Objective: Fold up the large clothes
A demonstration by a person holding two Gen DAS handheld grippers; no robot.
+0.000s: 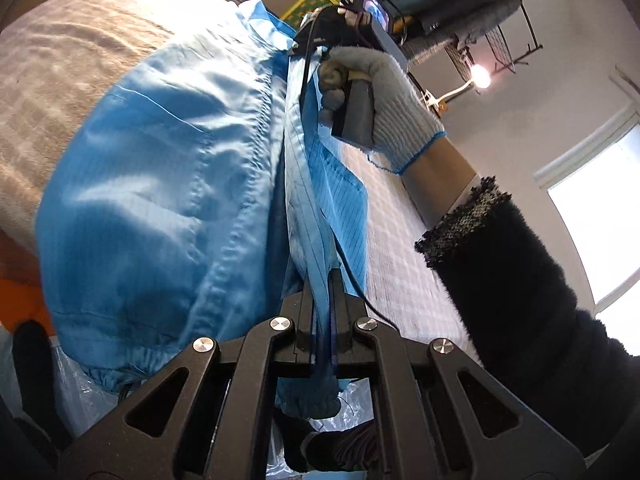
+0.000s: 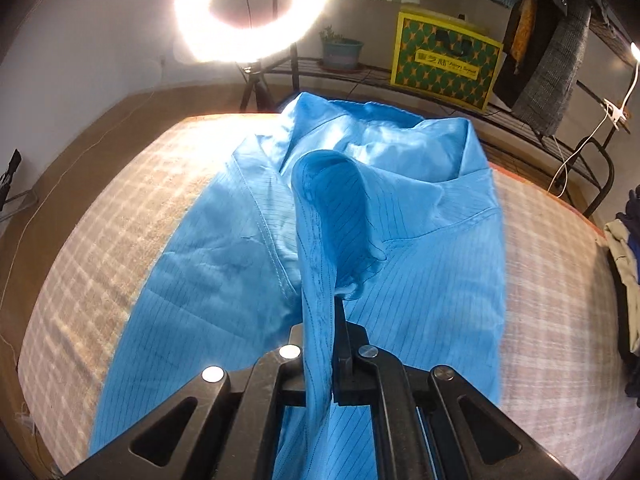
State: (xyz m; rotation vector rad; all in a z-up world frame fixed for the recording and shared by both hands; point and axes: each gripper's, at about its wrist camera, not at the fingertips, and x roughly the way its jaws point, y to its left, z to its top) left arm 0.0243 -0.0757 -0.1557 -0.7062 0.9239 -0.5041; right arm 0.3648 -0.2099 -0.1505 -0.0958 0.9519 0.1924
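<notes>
A large blue pinstriped garment (image 2: 420, 264) lies spread on a bed with a beige checked cover (image 2: 100, 240). My right gripper (image 2: 320, 312) is shut on a raised fold of the garment, lifted over its middle. In the left wrist view my left gripper (image 1: 322, 280) is shut on an edge of the same blue garment (image 1: 160, 184), which stretches tight up to the right gripper body (image 1: 352, 108), held by a hand in a white glove (image 1: 396, 92). The right gripper's fingertips are hidden there behind cloth.
A bright ring light (image 2: 250, 8) on a stand is behind the bed. A metal rack holds a yellow-green box (image 2: 444, 60), a potted plant (image 2: 342, 50) and hanging clothes (image 2: 560, 64). A pile of clothes (image 2: 624, 264) lies at the bed's right edge.
</notes>
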